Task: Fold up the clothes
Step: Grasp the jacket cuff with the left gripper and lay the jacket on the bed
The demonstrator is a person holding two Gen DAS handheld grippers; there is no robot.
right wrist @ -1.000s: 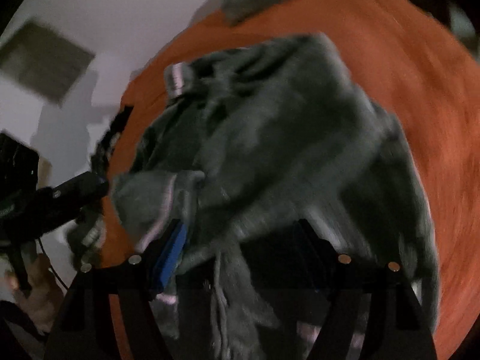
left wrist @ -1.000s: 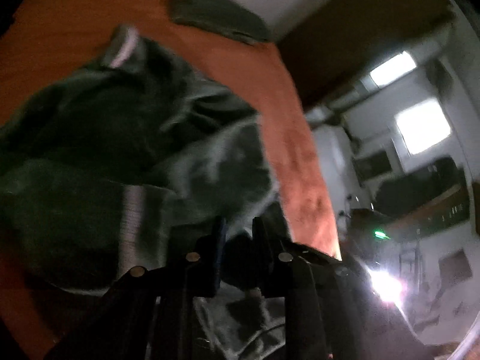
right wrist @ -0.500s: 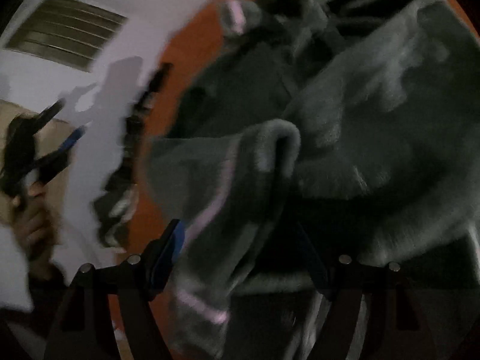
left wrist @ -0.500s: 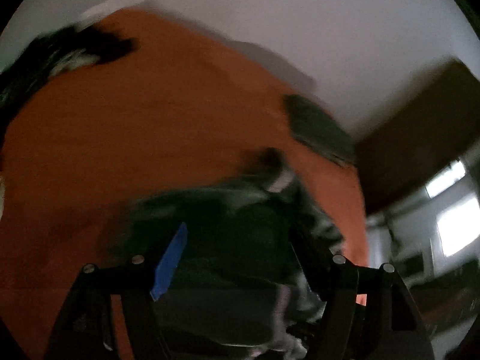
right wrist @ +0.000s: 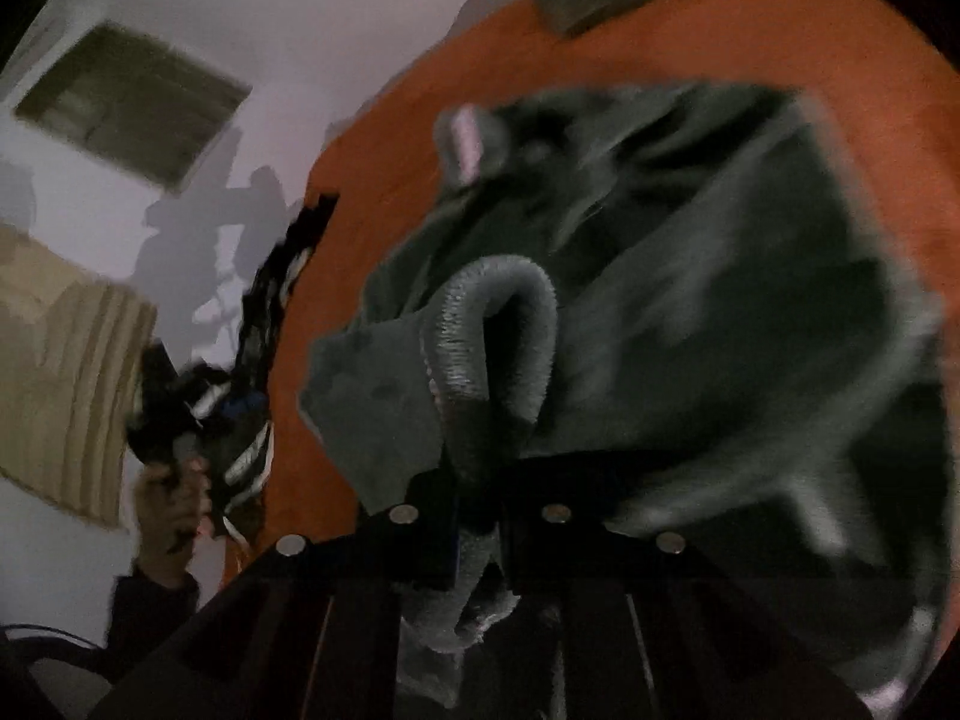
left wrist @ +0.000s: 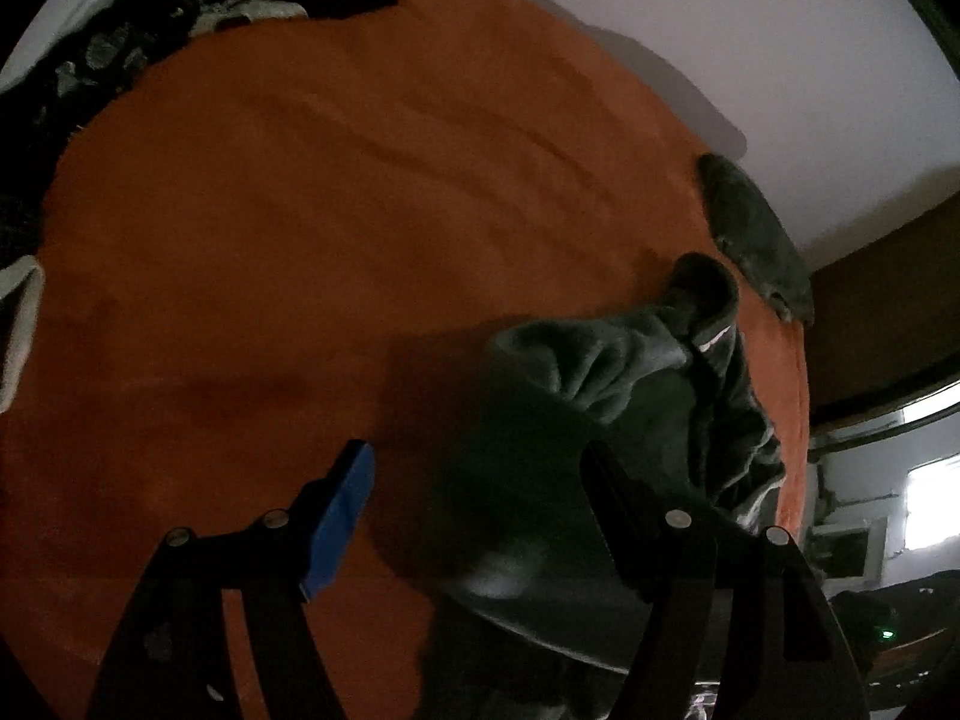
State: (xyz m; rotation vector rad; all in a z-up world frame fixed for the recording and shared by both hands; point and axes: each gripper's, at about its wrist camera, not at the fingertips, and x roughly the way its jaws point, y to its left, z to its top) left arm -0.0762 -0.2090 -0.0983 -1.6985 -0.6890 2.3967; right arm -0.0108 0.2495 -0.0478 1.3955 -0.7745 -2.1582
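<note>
A dark grey fleece sweatshirt (right wrist: 690, 300) lies crumpled on the orange bedcover (left wrist: 300, 210). My right gripper (right wrist: 477, 516) is closing its jaws, and the sweatshirt's ribbed cuff (right wrist: 498, 324) is pinched between them and arches up in a loop. In the left wrist view the sweatshirt (left wrist: 600, 372) bunches at the lower right. My left gripper (left wrist: 480, 516) hangs open over its near edge, with dark cloth lying between the blue pad (left wrist: 336, 528) and the other finger but not pressed. The left gripper also shows far left in the right wrist view, held by a hand (right wrist: 168, 498).
A folded grey garment (left wrist: 756, 240) lies at the bed's far edge by the white wall. A pile of dark clothes (left wrist: 120, 30) runs along the bed's left side. Bare orange cover spreads between them. A cupboard and a lit window stand to the right.
My left gripper let go of the sweatshirt, opened wide and swung to its left edge. My right gripper closed on the cuff and lifted it.
</note>
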